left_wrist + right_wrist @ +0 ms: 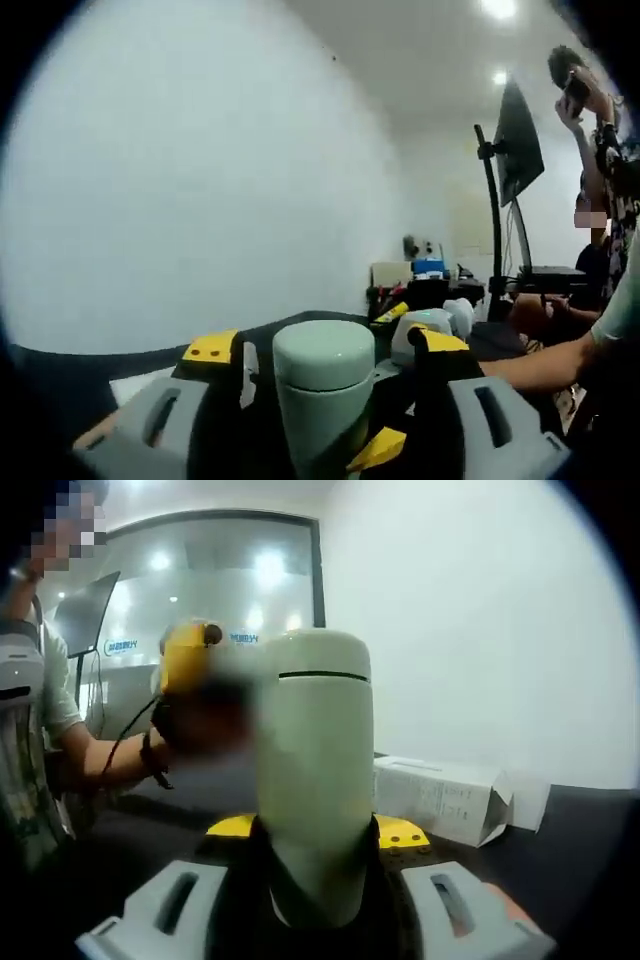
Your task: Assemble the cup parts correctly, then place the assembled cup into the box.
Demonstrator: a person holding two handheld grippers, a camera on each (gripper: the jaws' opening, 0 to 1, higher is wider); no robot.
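- Left gripper (325, 395): jaws clenched on the sides of the pale green cup (324, 400), which stands upright between them with its rounded top facing the camera.
- Right gripper (315, 880): jaws closed on a cup body (315, 770) that rises tall between them, pale green, with a dark seam below its domed lid. Probably the same cup held from both sides, though I cannot tell for sure.
- Other gripper (200, 695) in the right gripper view: a blurred yellow and black shape just left of the cup, apparently touching it.
- Cup, status: lid seated on body with a thin gap line visible; it appears assembled or nearly so, held up off the table.
- Box (445, 800): white carton lying on its side on the dark table (590, 830), behind and right of the cup, open end towards the right.
- Surroundings: person (610, 200) standing at right, monitor (520, 140) on a stand, white wall.
- Risk, lid: if the seam means it is not fully screwed, it may come loose in transfer.
- Risk, grip: the smooth rounded wall could slip when one gripper lets go.
- Risk, box: the light carton lies unsecured and may slide away when the cup pushes in.
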